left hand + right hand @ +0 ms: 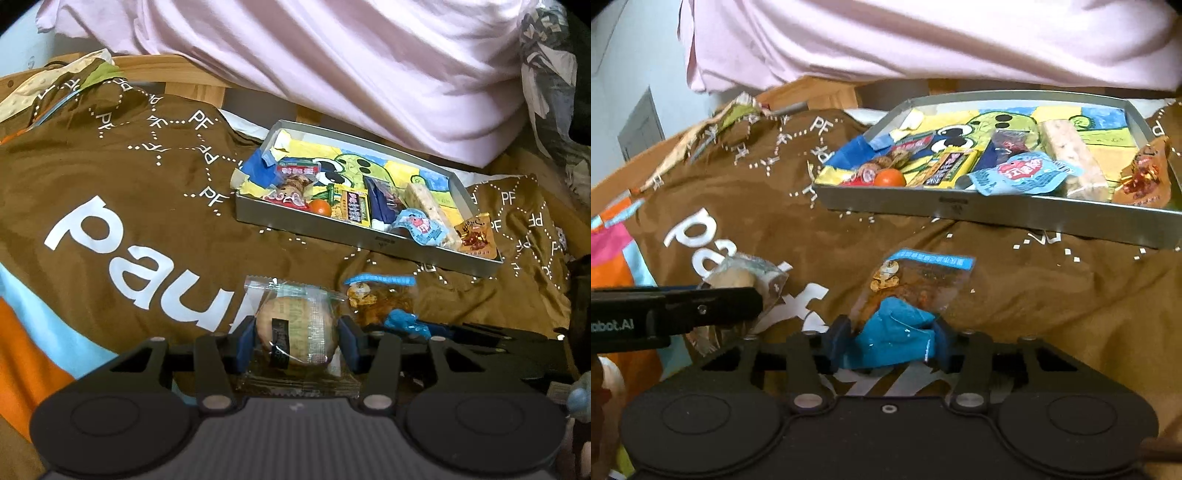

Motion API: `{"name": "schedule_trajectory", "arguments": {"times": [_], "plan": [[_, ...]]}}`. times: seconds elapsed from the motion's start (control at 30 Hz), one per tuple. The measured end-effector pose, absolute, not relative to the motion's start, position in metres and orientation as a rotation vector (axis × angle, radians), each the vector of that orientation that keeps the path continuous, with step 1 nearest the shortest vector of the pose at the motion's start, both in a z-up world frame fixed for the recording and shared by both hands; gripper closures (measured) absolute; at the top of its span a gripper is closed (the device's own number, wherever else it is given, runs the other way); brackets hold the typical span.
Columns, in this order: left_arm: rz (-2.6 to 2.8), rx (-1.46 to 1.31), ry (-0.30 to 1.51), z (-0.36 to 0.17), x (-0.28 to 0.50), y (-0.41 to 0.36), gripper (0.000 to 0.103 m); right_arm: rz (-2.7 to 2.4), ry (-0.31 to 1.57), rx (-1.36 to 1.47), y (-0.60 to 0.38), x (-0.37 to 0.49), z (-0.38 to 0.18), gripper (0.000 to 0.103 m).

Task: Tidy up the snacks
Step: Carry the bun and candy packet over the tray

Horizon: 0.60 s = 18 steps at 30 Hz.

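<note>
The left gripper [295, 345] has its blue pads closed against both sides of a round biscuit in a clear wrapper [295, 332], the jaws only partly spread to the biscuit's width. Just to its right, the right gripper [888, 345] pinches the crumpled blue lower end of a clear snack packet [916, 284] with a blue top strip; its jaws stand narrow, pressing on the plastic. From the right wrist view the left gripper's black finger and the biscuit show off to the left. Both packets hang over a brown printed cloth [122, 173] with white lettering. Beyond and slightly right of both grippers lies a shallow metal tray [373, 240], holding an orange ball [319, 207], a yellow packet [354, 210], a light blue packet [421, 227], a pale bar [424, 203] and a brown sachet [474, 236] at its right corner. Farthest back, pink fabric [332, 55]
</note>
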<state>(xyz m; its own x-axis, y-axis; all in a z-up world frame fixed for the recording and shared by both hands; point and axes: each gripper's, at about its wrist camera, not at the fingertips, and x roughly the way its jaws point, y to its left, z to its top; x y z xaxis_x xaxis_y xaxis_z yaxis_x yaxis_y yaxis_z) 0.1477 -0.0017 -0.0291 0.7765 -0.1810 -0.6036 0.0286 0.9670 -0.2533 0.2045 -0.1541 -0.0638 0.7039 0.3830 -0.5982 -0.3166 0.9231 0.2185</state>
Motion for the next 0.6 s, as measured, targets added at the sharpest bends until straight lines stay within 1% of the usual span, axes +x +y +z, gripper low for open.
{"name": "schedule_trajectory", "arguments": {"times": [0.03,0.13,0.6], "plan": [[-0.113,-0.241,0.674,-0.029,0.147,-0.001,0.051,0.395,0.67,0.105,-0.155,0.202,-0.061,0.072],[-0.116,-0.238,0.664,-0.027,0.145,-0.002,0.051,0.4,0.622,0.07,-0.153,0.192,-0.054,0.075],[-0.141,-0.202,0.612,-0.004,0.154,-0.026,0.051,0.426,0.457,-0.007,-0.177,0.139,-0.011,0.075]]}}
